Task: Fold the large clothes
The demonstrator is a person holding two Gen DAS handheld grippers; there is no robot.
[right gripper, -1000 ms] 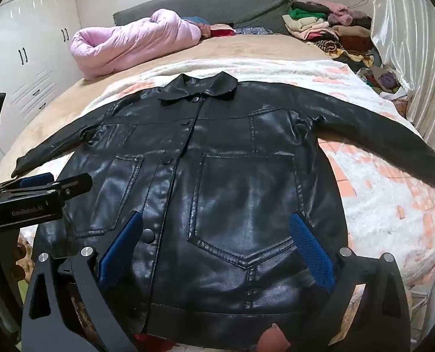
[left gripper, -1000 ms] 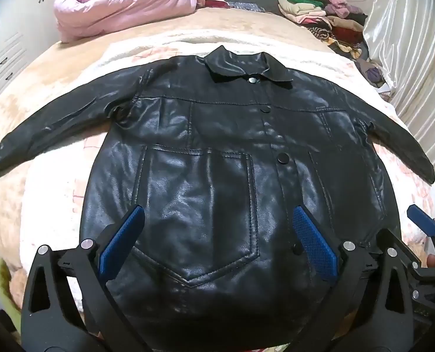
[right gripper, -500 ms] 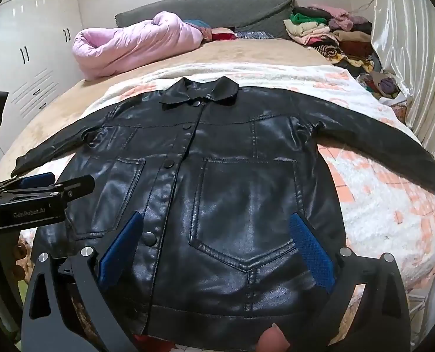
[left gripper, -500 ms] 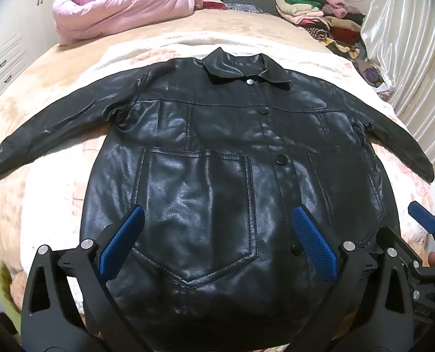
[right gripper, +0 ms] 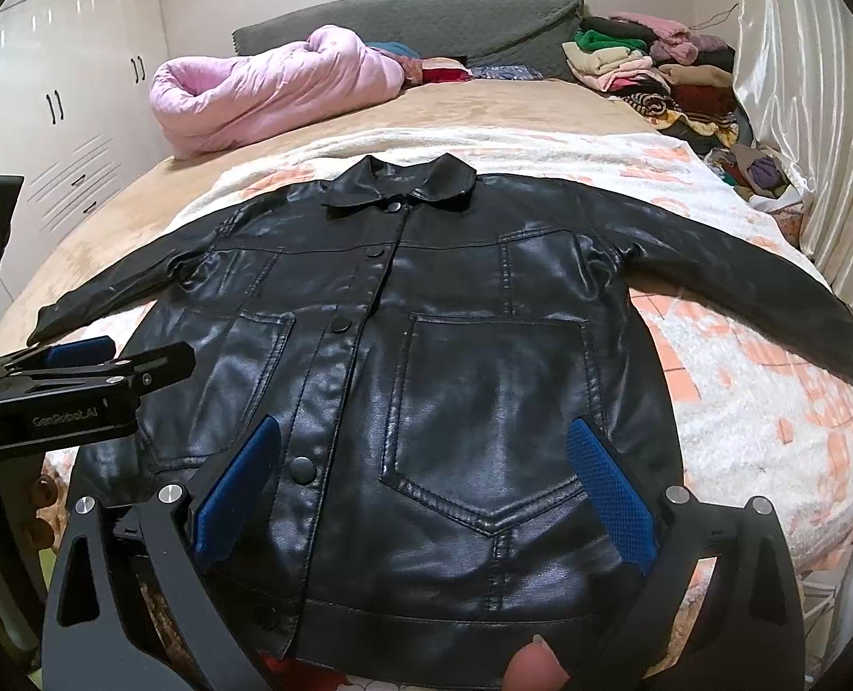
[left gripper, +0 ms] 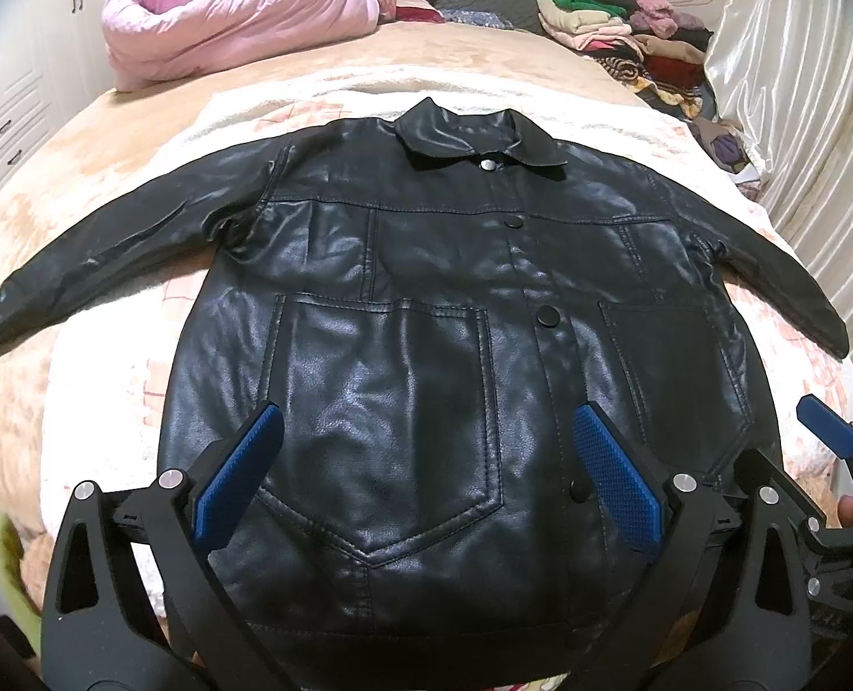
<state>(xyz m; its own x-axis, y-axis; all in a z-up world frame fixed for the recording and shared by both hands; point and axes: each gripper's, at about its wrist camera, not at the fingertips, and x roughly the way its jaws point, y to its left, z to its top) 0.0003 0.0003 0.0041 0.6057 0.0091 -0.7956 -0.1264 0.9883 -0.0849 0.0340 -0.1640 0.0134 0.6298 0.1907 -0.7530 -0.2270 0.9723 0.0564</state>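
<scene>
Both grippers — left [left gripper: 423, 472] and right [right gripper: 421, 478] — hover wide open, empty, above the hem. Ahead, the jacket [left gripper: 426, 311] lies flat, sleeves spread — apparently ready for folding.

The bed [right gripper: 139, 219] carries a white blanket [right gripper: 743, 403] under a spread black jacket [right gripper: 455, 374], a pink quilt [right gripper: 265, 92] and piled clothes [right gripper: 657, 75].

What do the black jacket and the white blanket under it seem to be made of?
The black jacket looks like leather or imitation leather, smooth and semi-glossy: light gleams on its panels and the seams stand out in relief. Real or synthetic cannot be told. The white blanket with orange checks looks like a soft fleece or plush, matte, with a fuzzy pile.
</scene>
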